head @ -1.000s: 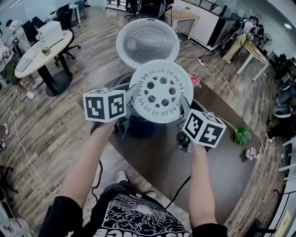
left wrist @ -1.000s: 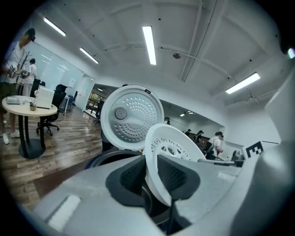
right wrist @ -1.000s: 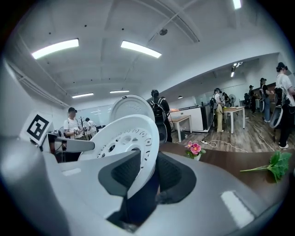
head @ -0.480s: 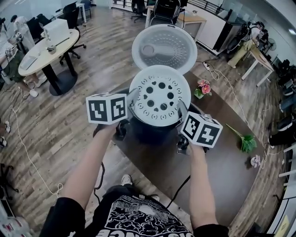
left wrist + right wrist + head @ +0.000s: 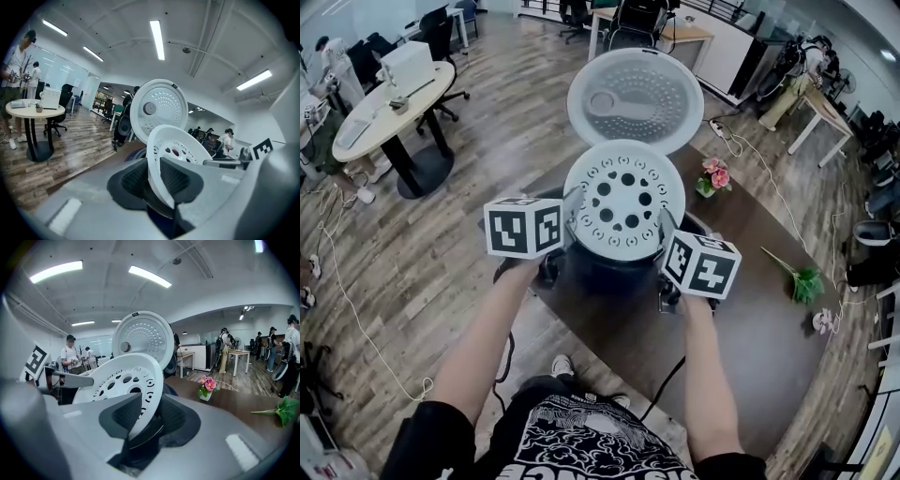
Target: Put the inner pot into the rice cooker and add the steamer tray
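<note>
Above the rice cooker point(image 5: 614, 274), steamer tray point(image 5: 624, 199) has sunk.

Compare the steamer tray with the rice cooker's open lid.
Holes: the steamer tray has large round holes ringed by small ones; the lid shows fine dimples and one round knob off-centre.
Pose: the steamer tray lies roughly flat over the dark rice cooker; the lid stands tipped open behind it.
Size: the lid looks a little wider than the steamer tray.
Both are round and white.
</note>
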`<state>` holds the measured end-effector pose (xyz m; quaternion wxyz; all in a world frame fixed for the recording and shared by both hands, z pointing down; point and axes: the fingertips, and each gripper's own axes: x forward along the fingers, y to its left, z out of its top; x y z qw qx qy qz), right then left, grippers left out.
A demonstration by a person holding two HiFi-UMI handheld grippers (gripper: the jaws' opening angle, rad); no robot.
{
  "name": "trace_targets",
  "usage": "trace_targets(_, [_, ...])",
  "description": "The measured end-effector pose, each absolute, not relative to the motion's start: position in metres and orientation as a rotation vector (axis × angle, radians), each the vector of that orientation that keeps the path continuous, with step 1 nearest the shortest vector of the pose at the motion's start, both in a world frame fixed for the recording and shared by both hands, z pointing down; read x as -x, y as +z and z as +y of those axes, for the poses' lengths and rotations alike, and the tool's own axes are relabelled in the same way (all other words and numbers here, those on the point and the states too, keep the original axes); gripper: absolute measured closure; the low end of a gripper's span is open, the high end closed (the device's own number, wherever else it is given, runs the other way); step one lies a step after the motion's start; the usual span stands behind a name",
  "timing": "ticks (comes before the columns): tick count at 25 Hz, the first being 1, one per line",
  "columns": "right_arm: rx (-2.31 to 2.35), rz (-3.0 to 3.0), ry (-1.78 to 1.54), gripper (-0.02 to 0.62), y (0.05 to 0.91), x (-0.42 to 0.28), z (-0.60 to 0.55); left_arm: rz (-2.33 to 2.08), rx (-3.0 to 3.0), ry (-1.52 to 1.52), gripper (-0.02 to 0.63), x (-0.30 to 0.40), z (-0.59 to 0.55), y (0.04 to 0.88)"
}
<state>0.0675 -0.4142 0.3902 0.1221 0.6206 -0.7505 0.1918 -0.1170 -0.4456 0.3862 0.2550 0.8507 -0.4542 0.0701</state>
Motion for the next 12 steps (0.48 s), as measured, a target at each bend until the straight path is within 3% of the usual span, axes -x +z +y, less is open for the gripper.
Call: trace_targets(12, [-1.817,-2.095,0.463,0.462,0.4012,-0.0710,-0.4183,-1.261,-2.359,0.275,0.503,0.1112,-0.4491,0.3962])
